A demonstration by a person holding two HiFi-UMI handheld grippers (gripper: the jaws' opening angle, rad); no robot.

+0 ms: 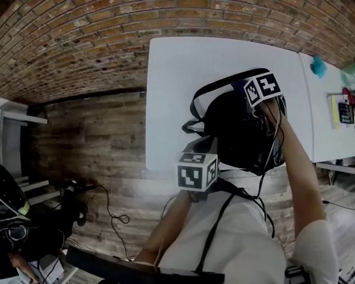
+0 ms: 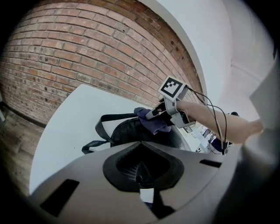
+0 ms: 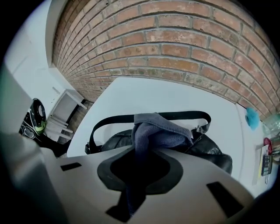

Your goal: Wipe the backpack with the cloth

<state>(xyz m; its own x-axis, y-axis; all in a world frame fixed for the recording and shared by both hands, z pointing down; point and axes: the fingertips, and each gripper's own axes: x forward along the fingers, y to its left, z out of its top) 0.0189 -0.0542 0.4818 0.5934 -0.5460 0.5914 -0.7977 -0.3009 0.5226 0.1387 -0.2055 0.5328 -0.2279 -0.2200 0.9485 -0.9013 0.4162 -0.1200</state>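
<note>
A black backpack (image 1: 240, 134) lies on the white table (image 1: 179, 78), its straps (image 3: 113, 119) spread toward the brick wall. A blue-grey cloth (image 3: 153, 131) is draped over the top of the backpack (image 3: 212, 153) and runs back into my right gripper (image 3: 135, 175), which is shut on it. The left gripper view shows that right gripper (image 2: 159, 111) pressing the cloth (image 2: 155, 123) onto the backpack (image 2: 129, 131). My left gripper (image 2: 140, 175) is at the backpack's near side. Its jaws are hidden behind its own body.
A teal object (image 1: 318, 67) and a small yellow-edged device (image 1: 345, 111) sit on the adjoining table at the right. A white shelf (image 1: 8, 119) and dark gear (image 1: 3, 191) stand at the left on the wooden floor, with a cable (image 1: 113, 217). A brick wall (image 1: 99, 35) is behind the table.
</note>
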